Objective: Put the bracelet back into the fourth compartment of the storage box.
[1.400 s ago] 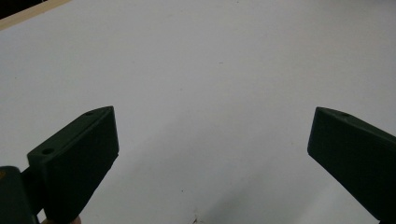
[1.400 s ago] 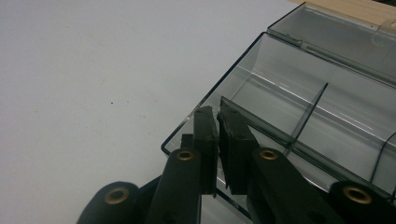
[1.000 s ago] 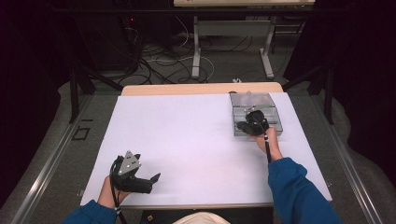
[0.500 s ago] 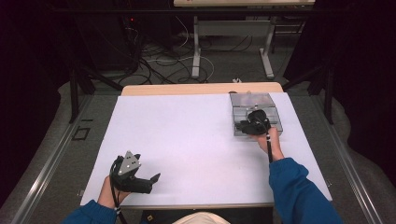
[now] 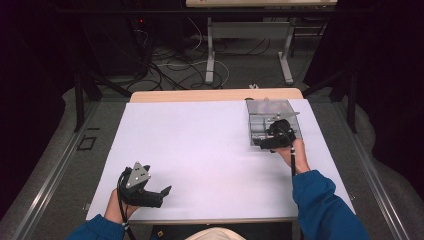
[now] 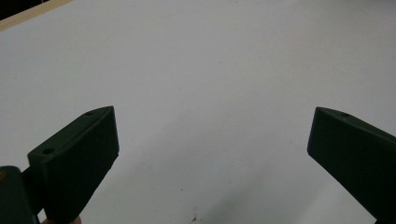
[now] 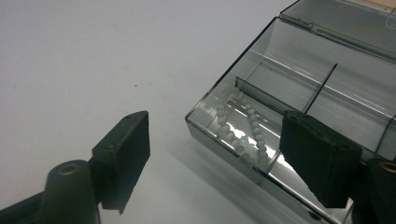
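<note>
One string of white beads (image 7: 243,126) is seen in a corner compartment of the clear box (image 7: 299,88), between the right gripper's (image 7: 219,154) just-opened, empty jaws.

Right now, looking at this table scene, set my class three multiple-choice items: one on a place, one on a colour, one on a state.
1. Where does the clear compartment box stand on the white table?
A. far right part
B. near left corner
C. dead centre

2. What colour is the bead string in the box?
A. red
B. white
C. black

3. How do the jaws of the right gripper stand?
A. shut on the bead string
B. shut on the box lid
C. apart, gripping nothing

Answers:
1. A, the high view shows the box at the table's far right, by the right gripper.
2. B, the right gripper view shows pale white beads lying in a near corner compartment.
3. C, the jaws have just been opening and stand apart, one of them over the box, the beads lying free inside.
</note>
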Action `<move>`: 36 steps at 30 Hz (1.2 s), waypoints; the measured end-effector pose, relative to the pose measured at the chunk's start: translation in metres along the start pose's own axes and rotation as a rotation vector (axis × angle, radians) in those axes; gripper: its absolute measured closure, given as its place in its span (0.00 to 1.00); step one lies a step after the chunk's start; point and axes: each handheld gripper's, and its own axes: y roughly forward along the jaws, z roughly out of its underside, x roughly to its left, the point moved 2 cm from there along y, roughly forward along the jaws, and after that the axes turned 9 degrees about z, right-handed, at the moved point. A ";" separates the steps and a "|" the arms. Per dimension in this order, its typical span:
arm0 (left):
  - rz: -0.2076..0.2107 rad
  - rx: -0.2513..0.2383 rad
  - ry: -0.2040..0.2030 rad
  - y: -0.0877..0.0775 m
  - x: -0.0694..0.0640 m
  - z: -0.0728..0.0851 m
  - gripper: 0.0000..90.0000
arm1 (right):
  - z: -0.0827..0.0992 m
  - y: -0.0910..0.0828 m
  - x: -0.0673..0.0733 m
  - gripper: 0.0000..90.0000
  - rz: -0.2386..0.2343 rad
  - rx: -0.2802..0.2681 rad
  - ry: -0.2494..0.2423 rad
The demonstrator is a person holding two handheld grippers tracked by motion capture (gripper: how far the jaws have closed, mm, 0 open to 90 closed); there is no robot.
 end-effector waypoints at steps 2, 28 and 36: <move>0.000 0.000 0.000 0.000 0.000 0.000 0.02 | 0.002 -0.004 0.002 0.24 -0.002 0.010 -0.008; -0.001 0.002 0.001 0.000 0.000 0.000 0.02 | 0.025 -0.044 0.029 0.10 -0.055 -0.021 -0.115; -0.002 0.002 0.001 0.000 0.000 0.000 0.03 | 0.039 -0.056 0.038 0.02 -0.085 -0.007 -0.150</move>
